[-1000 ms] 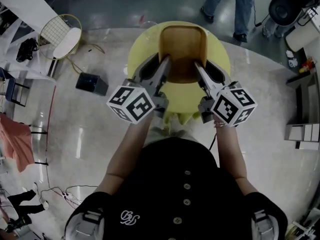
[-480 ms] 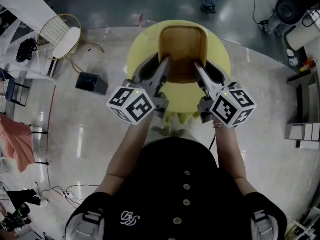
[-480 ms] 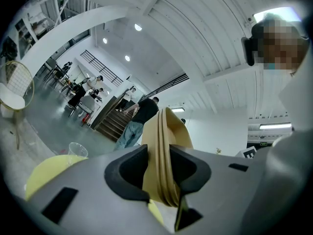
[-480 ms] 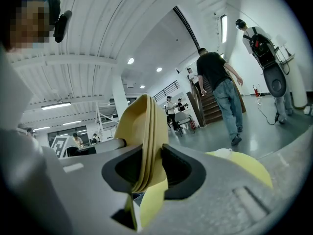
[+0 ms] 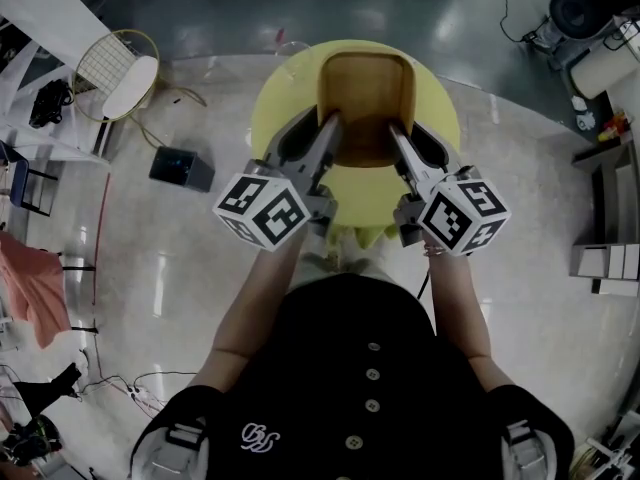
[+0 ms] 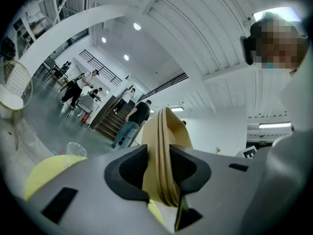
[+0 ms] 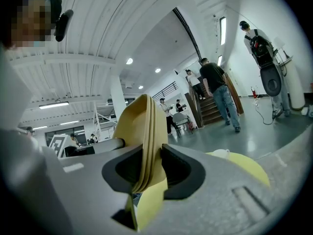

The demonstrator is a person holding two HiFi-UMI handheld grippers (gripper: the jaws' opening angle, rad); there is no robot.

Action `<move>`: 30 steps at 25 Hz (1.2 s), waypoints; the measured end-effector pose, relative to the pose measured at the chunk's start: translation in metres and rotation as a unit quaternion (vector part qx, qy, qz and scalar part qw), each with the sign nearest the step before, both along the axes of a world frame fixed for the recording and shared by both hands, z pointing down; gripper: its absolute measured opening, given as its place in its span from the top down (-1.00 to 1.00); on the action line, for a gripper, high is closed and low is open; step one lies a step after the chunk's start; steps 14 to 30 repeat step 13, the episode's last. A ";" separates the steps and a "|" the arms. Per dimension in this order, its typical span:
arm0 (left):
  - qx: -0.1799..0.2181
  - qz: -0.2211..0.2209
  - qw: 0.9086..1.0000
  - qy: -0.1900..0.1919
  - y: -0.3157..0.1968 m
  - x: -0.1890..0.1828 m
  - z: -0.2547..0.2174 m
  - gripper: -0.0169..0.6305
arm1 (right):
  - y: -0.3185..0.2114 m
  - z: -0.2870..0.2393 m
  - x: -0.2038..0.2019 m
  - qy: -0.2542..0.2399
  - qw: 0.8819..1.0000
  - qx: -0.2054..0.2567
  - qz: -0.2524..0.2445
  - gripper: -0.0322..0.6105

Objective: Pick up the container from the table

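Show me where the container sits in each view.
Head view: container top centre, over the yellow table.
Left gripper view: container centre, edge-on; table lower left.
Right gripper view: container centre, edge-on; table lower right.
Shared landmark: the yellow table.

Ceiling lamps (image 6: 137,27) shine bright above the left gripper (image 6: 160,166); its view bends, blackening at corners; the glossy floor (image 5: 160,278) shows glare.

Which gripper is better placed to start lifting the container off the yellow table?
Left, marginally. The left gripper is clamped on one side wall of the container; the right gripper has the opposite wall between its jaws, which are closing. Lifting likely needs both.
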State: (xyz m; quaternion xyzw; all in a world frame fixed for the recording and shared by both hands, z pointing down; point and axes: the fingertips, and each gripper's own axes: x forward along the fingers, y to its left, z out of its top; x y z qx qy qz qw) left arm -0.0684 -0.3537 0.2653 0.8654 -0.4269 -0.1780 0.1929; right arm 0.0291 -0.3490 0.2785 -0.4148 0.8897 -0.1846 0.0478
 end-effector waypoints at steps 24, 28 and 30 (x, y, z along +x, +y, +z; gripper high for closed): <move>-0.003 0.007 1.000 -0.001 -0.004 0.001 0.003 0.60 | -0.002 0.005 0.000 0.002 1.000 -0.008 0.006 0.62; -0.003 0.007 1.000 -0.001 -0.004 0.001 0.003 0.60 | -0.002 0.005 0.000 0.002 1.000 -0.008 0.006 0.62; -0.003 0.007 1.000 -0.001 -0.004 0.001 0.003 0.60 | -0.002 0.005 0.000 0.002 1.000 -0.008 0.006 0.62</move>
